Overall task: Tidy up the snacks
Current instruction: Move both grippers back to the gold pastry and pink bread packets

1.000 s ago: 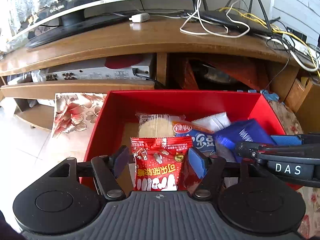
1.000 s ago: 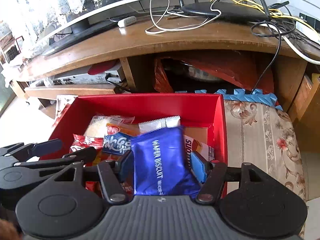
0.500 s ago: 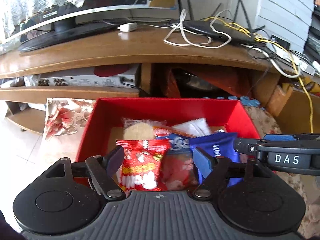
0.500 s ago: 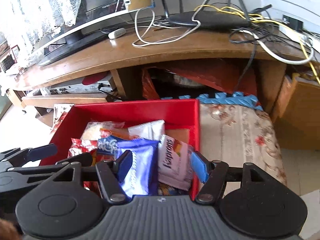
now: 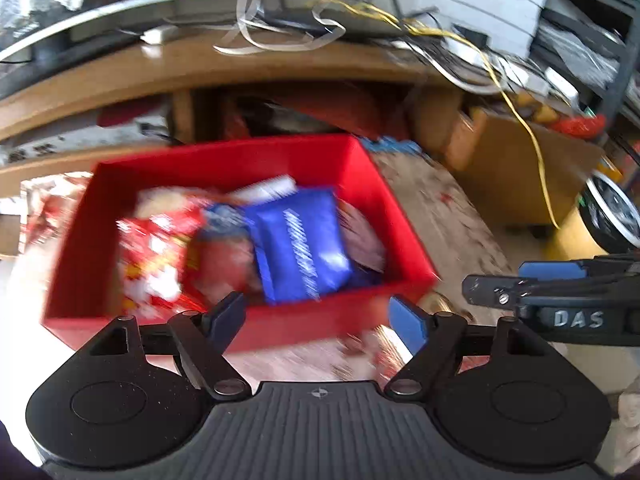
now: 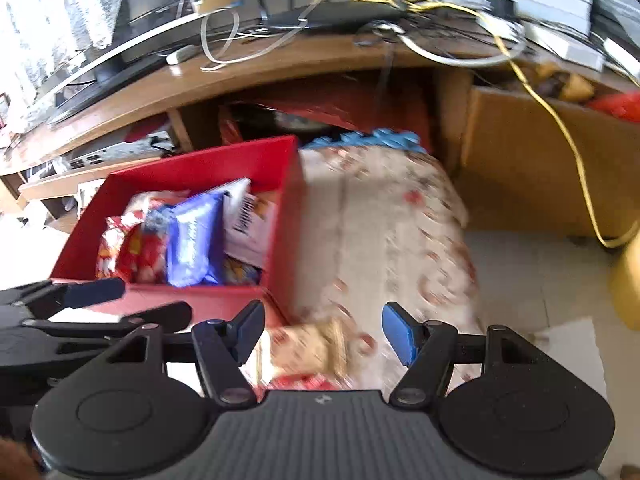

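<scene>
A red box (image 5: 400, 232) on the floral cloth holds several snack packets, among them a blue wafer packet (image 5: 300, 240) and a red packet (image 5: 152, 248). My left gripper (image 5: 316, 320) hangs before the box's near wall, its jaws opening with nothing between them. In the right wrist view the box (image 6: 288, 216) sits at the left, with the blue packet (image 6: 192, 240) and a white packet (image 6: 248, 224) inside. My right gripper (image 6: 324, 332) is open to the right of the box, above a beige packet (image 6: 304, 348) lying on the cloth; the pads do not touch it. Both views are blurred.
A floral cloth (image 6: 380, 220) covers the low surface right of the box. Behind it runs a wooden TV stand (image 5: 240, 68) with a router and tangled cables (image 6: 440, 52). A cardboard box (image 6: 540, 152) stands at the right, with pale floor (image 6: 540, 280) beside it.
The left gripper let go of the red packet and the right of the blue wafer packet; both lie in the box. Both grippers drew back and rightward. The left jaws widened.
</scene>
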